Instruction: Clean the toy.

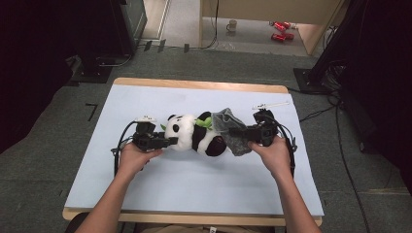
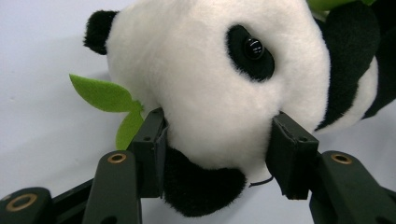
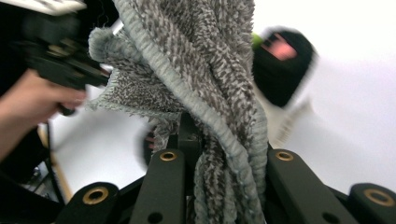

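Jaws of my left gripper (image 2: 217, 154) are clamped on the head of the panda plush (image 2: 210, 84), one black pad at each side of the muzzle, white fur bulging between them. Jaws of my right gripper (image 3: 224, 158) are pinched narrow on a bunched fold of the grey cloth (image 3: 196, 70), which rises from between them and spreads above.

Count: one panda plush (image 1: 197, 133), one grey cloth (image 1: 228, 128), two grippers. Two green felt leaves (image 2: 109, 100) lie beside the panda's head in the left gripper view.

Orientation: the panda lies on its side near the middle of the pale blue table cover (image 1: 194, 179), long axis running left to right, head toward my left gripper (image 1: 167, 141), feet toward my right gripper (image 1: 238, 131). The cloth drapes over the foot end, touching the panda.

Pose: both my forearms reach in from the near edge. My left hand (image 1: 136, 158) grips its tool, pointing right; my right hand (image 1: 272, 153) grips its tool, pointing left. Both grippers sit low over the table, facing each other across the panda.
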{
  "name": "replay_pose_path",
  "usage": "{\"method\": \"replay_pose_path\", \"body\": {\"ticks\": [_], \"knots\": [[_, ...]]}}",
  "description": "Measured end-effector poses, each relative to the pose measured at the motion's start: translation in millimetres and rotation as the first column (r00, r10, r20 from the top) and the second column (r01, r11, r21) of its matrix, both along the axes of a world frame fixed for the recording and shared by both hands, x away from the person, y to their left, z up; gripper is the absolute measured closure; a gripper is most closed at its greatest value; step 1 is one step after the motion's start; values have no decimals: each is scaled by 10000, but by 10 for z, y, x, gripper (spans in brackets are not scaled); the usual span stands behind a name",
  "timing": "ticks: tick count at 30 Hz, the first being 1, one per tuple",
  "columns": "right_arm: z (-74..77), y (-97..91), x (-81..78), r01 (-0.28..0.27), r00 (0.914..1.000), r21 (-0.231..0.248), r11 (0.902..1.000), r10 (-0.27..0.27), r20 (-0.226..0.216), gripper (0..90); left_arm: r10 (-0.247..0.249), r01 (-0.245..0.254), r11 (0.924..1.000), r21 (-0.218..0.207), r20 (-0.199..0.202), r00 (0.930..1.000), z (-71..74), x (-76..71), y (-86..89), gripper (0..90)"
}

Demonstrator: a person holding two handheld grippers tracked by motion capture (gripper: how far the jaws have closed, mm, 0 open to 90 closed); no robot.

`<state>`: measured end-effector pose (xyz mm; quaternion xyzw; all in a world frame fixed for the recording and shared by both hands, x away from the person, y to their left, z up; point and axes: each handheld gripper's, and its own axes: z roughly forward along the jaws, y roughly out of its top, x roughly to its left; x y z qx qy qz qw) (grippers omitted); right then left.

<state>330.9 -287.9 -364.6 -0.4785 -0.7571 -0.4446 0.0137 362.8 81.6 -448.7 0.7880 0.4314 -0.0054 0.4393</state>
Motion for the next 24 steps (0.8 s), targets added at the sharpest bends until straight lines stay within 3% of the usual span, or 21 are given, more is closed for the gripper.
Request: {"method": "replay_pose_path", "body": {"ticks": [3, 6, 10, 14, 18, 21, 24], "knots": [[122, 115, -69, -524, 9981, 262, 9983, 515, 334, 764, 72, -73, 10000, -46, -186, 9998, 14, -24, -28, 465], [140, 268, -115, -1020, 9943, 374, 9941, 1007, 356, 765, 140, -141, 9999, -11, -266, 9995, 23, -56, -41, 464], [8, 474, -126, -1502, 9887, 44, 9887, 1502, -6, 765, 116, -114, 9998, 150, -159, 9998, 27, -111, -53, 461], [-169, 561, -99, -1566, 9872, -480, 9865, 1549, -376, 768, 30, -30, 9998, 183, 2, 10000, 21, -108, -48, 448], [-206, 573, -92, -1424, 9898, -945, 9853, 1417, -136, 772, -85, 76, 9996, 259, 361, 9993, 30, -115, -54, 402], [-215, 579, -90, -1285, 9914, -1331, 9827, 1305, 62, 773, -326, 307, 9994, 167, 1295, 9910, 53, -153, -50, 346], [-244, 586, -69, -1162, 9924, -1508, 9817, 1209, 218, 774, -569, 549, 9984, 159, 1781, 9824, 64, -174, -21, 311]]}}
